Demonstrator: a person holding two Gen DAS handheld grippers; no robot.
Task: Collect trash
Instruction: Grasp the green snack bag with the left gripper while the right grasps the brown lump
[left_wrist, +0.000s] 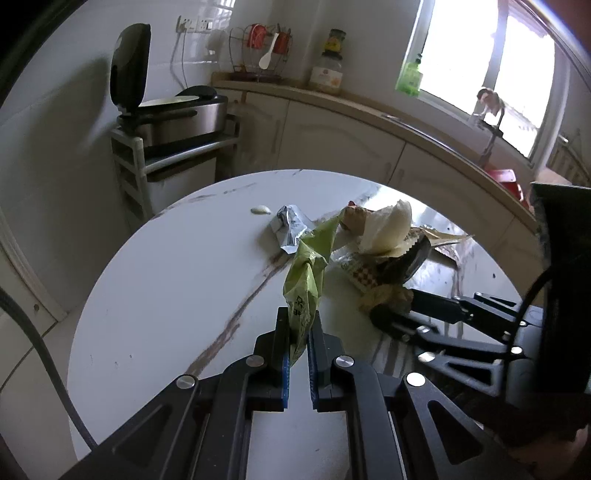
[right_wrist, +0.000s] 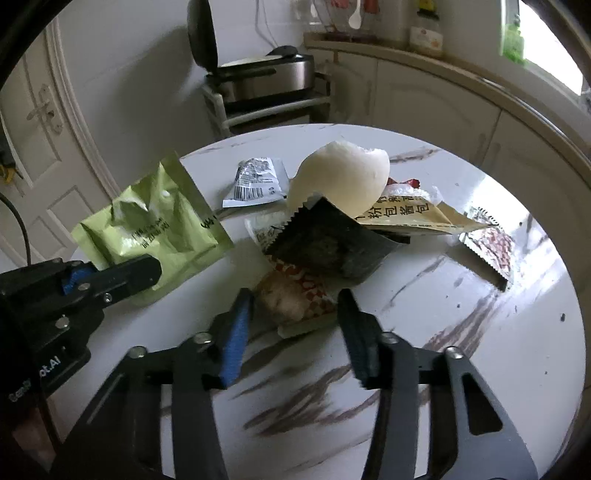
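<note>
My left gripper (left_wrist: 300, 325) is shut on the lower end of a crumpled green packet (left_wrist: 306, 273), which it holds up above the round white marble table (left_wrist: 166, 288). The right wrist view shows this gripper (right_wrist: 147, 273) at the left with the green packet (right_wrist: 155, 221). My right gripper (right_wrist: 295, 310) points down over a trash pile, and a crumpled red-and-white wrapper (right_wrist: 295, 299) lies between its jaws. Narrow gaps show at both pads. Behind it lie a black wrapper (right_wrist: 325, 240), a bitten white bun (right_wrist: 340, 177), a beige sachet (right_wrist: 406, 216) and a silver sachet (right_wrist: 258, 181).
A red-patterned packet (right_wrist: 487, 243) lies at the right of the table, and a garlic clove (left_wrist: 260, 210) sits near its far edge. Beyond stand an open cooker on a rack (left_wrist: 173, 118), a curved counter (left_wrist: 369, 107) under a window, and a white door (right_wrist: 40, 147) at the left.
</note>
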